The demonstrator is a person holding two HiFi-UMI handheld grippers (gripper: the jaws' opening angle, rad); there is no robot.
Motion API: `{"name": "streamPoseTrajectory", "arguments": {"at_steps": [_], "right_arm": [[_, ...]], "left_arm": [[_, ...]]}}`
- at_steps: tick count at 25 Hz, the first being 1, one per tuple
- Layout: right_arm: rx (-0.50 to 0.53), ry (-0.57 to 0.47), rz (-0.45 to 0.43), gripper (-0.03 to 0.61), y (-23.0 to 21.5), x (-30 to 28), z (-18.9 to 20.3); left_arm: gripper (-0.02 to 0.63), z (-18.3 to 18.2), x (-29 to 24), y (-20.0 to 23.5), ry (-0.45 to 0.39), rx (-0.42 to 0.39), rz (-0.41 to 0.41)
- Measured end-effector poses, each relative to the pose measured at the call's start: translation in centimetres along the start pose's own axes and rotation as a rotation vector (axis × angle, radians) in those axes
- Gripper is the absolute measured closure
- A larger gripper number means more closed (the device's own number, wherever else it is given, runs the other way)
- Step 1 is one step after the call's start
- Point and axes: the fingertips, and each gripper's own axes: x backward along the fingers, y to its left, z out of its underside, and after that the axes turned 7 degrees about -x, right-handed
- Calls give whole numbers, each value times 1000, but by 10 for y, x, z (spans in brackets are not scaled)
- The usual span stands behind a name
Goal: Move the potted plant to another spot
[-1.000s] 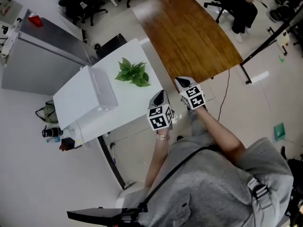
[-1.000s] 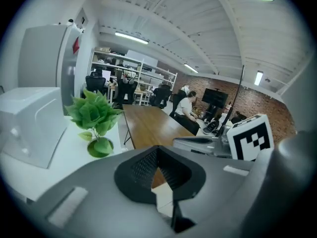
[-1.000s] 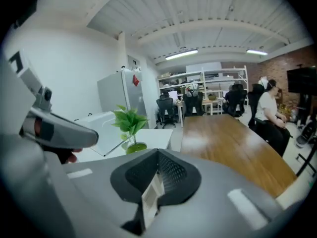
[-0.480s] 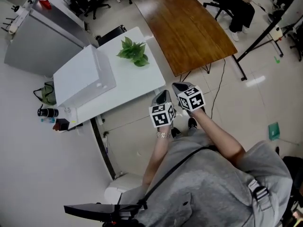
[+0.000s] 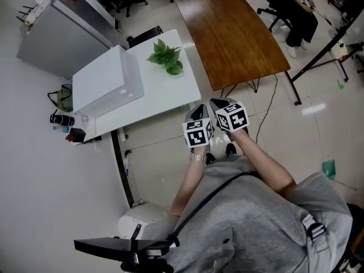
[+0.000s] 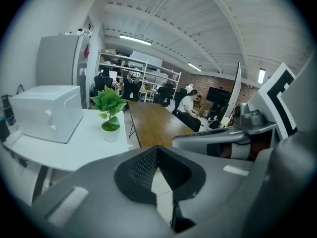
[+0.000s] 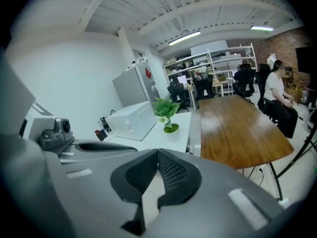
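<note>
The potted plant [image 5: 166, 56], green leaves in a small white pot, stands near the far right edge of the white table [image 5: 170, 98]. It also shows in the left gripper view [image 6: 110, 110] and in the right gripper view [image 7: 167, 112]. Both grippers hang side by side over the floor, off the table's near right corner and well short of the plant. My left gripper [image 5: 196, 112] is shut and empty, its pads meeting in its own view [image 6: 157, 152]. My right gripper [image 5: 219, 102] is shut and empty too [image 7: 158, 155].
A white box-like appliance [image 5: 108, 81] takes up the table's left half. A wooden table [image 5: 233, 33] stands right of it, a grey cabinet [image 5: 57, 33] behind. Bottles [image 5: 62, 120] sit by the wall. A seated person [image 5: 296, 10] and a black stand [image 5: 318, 56] are at the right.
Both grippers have drawn back from above the table's edge near the plant to over the floor. The plant has not moved, and both jaws stay shut.
</note>
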Motion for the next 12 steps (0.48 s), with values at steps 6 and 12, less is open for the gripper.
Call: {"name": "streamPoseTrajectory", "arguments": {"at_steps": [6,12], "right_arm": [[12,11,1,577,-1,-5,-8],[16,8,-18,577,5,-13,-17]], "left_arm": [[606,-6,-5,12,36,30,-30],[607,-18,-8,18,25,22,-18]]}}
